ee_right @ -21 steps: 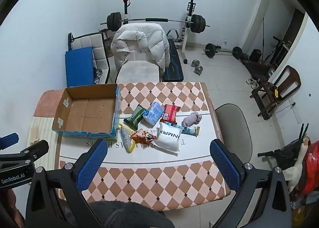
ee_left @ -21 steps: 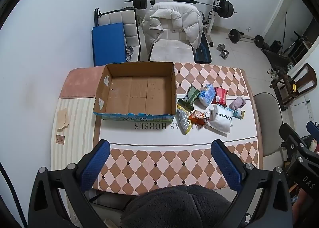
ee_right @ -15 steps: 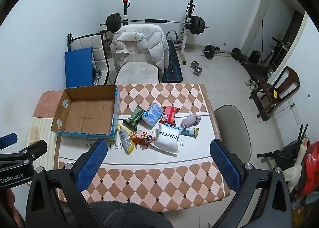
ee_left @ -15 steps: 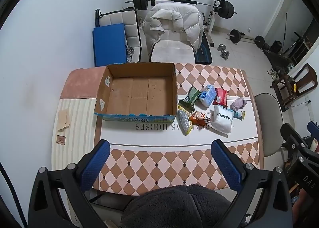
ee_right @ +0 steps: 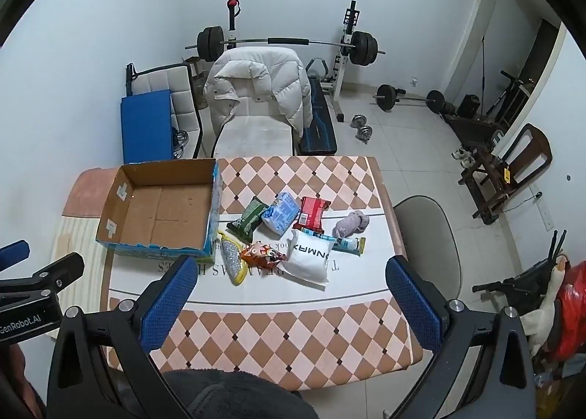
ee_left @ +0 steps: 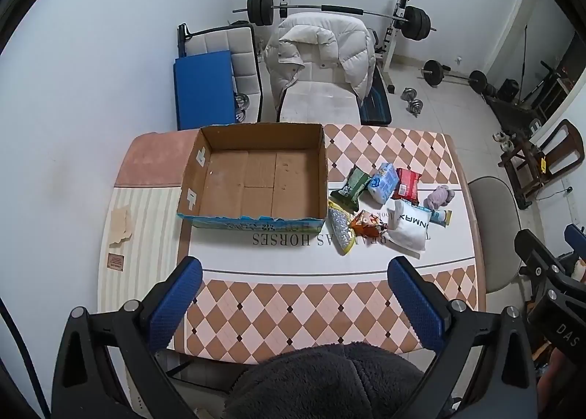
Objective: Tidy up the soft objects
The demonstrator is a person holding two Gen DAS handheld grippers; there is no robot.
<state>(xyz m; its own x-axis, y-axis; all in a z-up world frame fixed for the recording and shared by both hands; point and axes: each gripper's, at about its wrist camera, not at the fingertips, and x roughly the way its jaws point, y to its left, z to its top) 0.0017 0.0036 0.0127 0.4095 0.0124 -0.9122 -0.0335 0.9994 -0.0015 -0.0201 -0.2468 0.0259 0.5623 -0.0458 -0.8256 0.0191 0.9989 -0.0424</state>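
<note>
Both views have drifted only slightly; nothing on the table (ee_left: 329, 294) has moved. Left gripper (ee_left: 293, 294) and right gripper (ee_right: 289, 291) hover spread and empty. Soft packets (ee_right: 289, 236) lie just beside the cardboard box (ee_left: 256, 184); best descend on 1 outer packet, pinching gently.

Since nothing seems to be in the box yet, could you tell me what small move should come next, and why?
Probably lower the right gripper toward the white pouch, the nearest of the cluster. Both grippers are open and hold nothing, high above the table; the cardboard box is empty, and every packet lies beside it on the right gripper's side. The left gripper can wait.
</note>
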